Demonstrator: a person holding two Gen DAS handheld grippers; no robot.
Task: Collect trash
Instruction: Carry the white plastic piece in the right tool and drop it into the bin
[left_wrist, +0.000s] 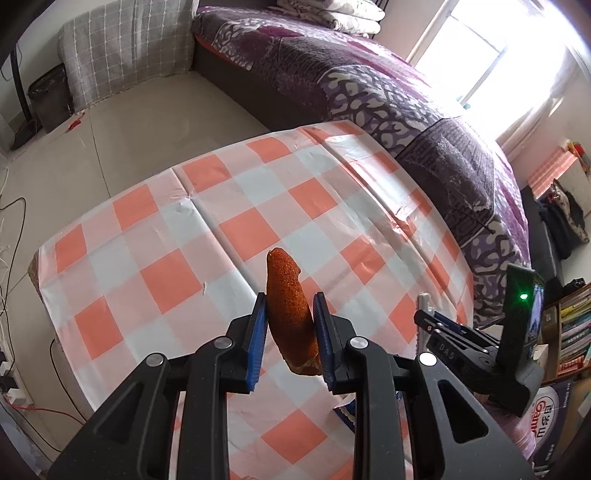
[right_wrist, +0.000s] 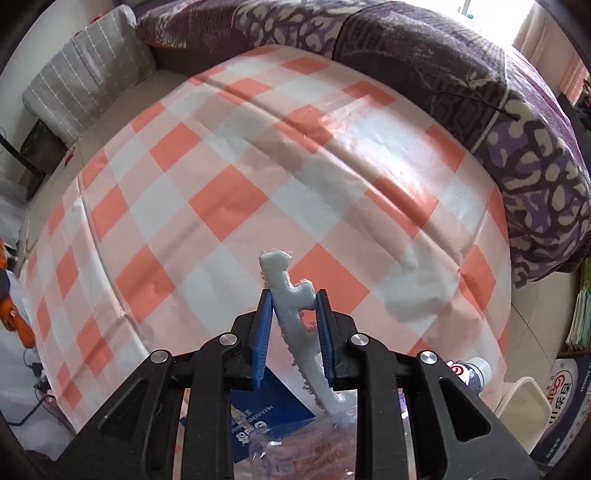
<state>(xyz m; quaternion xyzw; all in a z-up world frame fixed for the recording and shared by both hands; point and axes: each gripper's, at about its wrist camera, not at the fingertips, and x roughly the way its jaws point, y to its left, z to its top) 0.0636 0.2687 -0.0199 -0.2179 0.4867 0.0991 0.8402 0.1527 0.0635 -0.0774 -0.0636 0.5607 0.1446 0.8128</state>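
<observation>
Blue-padded fingers (left_wrist: 258, 325) of the left gripper (left_wrist: 290, 312) pinched a strip of orange peel (left_wrist: 286, 299) between them, its rough orange skin facing the camera. The peel stood nearly upright, its tip rising past the fingertips, held clear above the table (left_wrist: 166, 229). The table wore an orange, pink and white checked cloth. At the table's right edge, in the left wrist view, the other gripper's black body showed with a small green light.

In the right wrist view, the right gripper (right_wrist: 294, 308) pinched a ragged scrap of white foam (right_wrist: 295, 321) between its blue pads (right_wrist: 263, 328). The scrap ran slantwise through the gap, its notched top poking above the fingertips and its lower end trailing down toward the near edge of the table. Below the fingers, at that near edge, lay a blue packet (right_wrist: 273, 406) with white lettering and a crumpled clear wrapper (right_wrist: 314, 450). A plastic bottle (right_wrist: 471, 373) lay at the near right corner.

Beyond the table's far edge stood a bed with a purple patterned blanket (left_wrist: 369, 85), and a grey checked cushion (left_wrist: 122, 48) was at the far left.
</observation>
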